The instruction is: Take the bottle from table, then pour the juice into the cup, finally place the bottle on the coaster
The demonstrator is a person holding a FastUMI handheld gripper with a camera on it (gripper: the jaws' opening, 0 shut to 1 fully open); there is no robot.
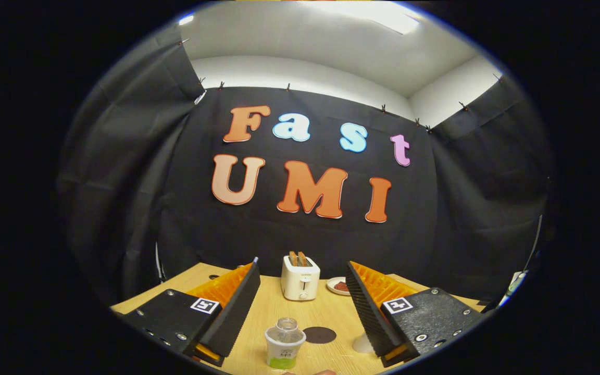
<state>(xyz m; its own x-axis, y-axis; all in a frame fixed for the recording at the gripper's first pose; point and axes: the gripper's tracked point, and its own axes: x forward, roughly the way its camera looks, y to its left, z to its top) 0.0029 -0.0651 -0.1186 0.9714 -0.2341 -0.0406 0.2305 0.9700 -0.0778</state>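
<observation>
— What's the room like from where you stand?
— Black cloth walls (123,172) hung by clips under a white ceiling (300,41) with a bright light. Below that, a pale wooden table (269,307).
— And the gripper (302,278)?
— Held above the table, its jaws wide apart and nothing between the pads.
— What's out there on the wood?
— Beyond the fingers, a white toaster (300,278) with two slices standing in its slots. Just right of it, a small plate (338,286) with something reddish on it.
— The bottle?
— The bottle (285,344) stands upright low between the fingers, clear, with a white and green label; whether it has a cap I can't tell. The dark round coaster (319,335) lies just right of it. Something white (362,344) peeks from behind the right finger.
</observation>
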